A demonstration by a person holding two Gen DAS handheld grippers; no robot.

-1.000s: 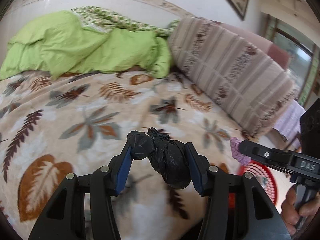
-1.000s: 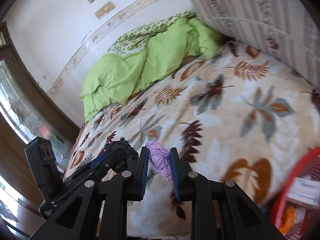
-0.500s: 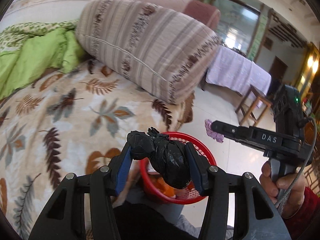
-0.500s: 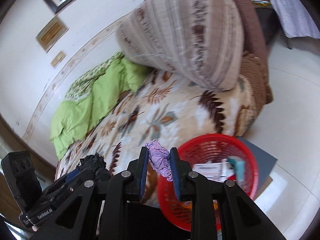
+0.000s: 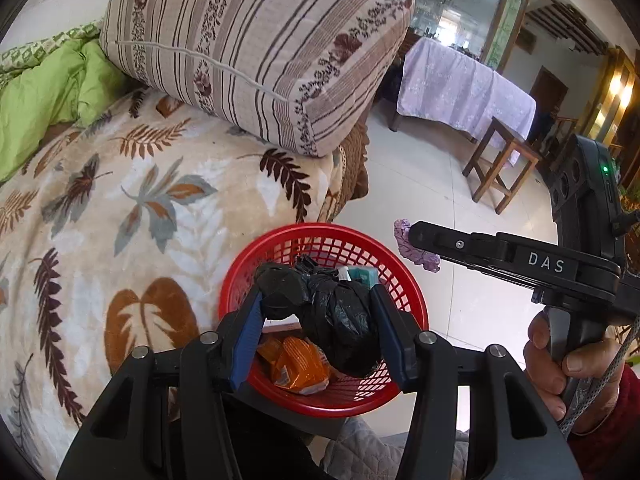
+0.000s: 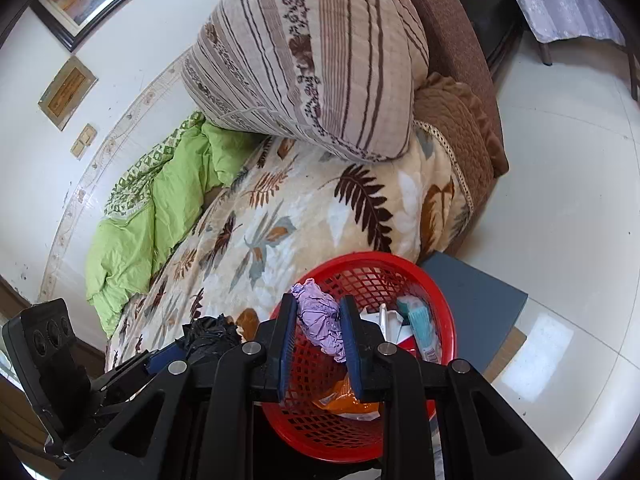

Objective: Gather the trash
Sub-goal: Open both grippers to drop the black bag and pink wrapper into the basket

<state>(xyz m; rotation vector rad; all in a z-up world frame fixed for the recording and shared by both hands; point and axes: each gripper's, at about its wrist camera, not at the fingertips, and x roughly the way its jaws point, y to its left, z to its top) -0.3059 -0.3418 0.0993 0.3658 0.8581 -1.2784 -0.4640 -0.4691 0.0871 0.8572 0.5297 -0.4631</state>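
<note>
My left gripper (image 5: pixel 320 312) is shut on a knotted black plastic bag (image 5: pixel 332 320) and holds it over the red mesh basket (image 5: pixel 240 280). In the right wrist view my right gripper (image 6: pixel 320 320) is shut on a crumpled purple paper wad (image 6: pixel 320 316), above the near left rim of the same red basket (image 6: pixel 400 264). The basket holds an orange wrapper (image 5: pixel 296 364), a teal packet (image 6: pixel 420 320) and white scraps. The right gripper (image 5: pixel 412 236) with its purple wad (image 5: pixel 404 240) also shows at the right of the left wrist view. The black bag (image 6: pixel 212 332) appears at lower left of the right wrist view.
The basket sits beside a bed with a leaf-patterned blanket (image 5: pixel 120 200), a striped bolster (image 5: pixel 260 52) and a green quilt (image 6: pixel 160 208). A grey board (image 6: pixel 472 300) lies under the basket on the pale tiled floor. A wooden stool (image 5: pixel 500 160) and a cloth-covered table (image 5: pixel 460 84) stand beyond.
Both grippers swung from over the bed to the red basket at the bedside, each keeping its load. The basket, first at the edge of view, now lies under both.
</note>
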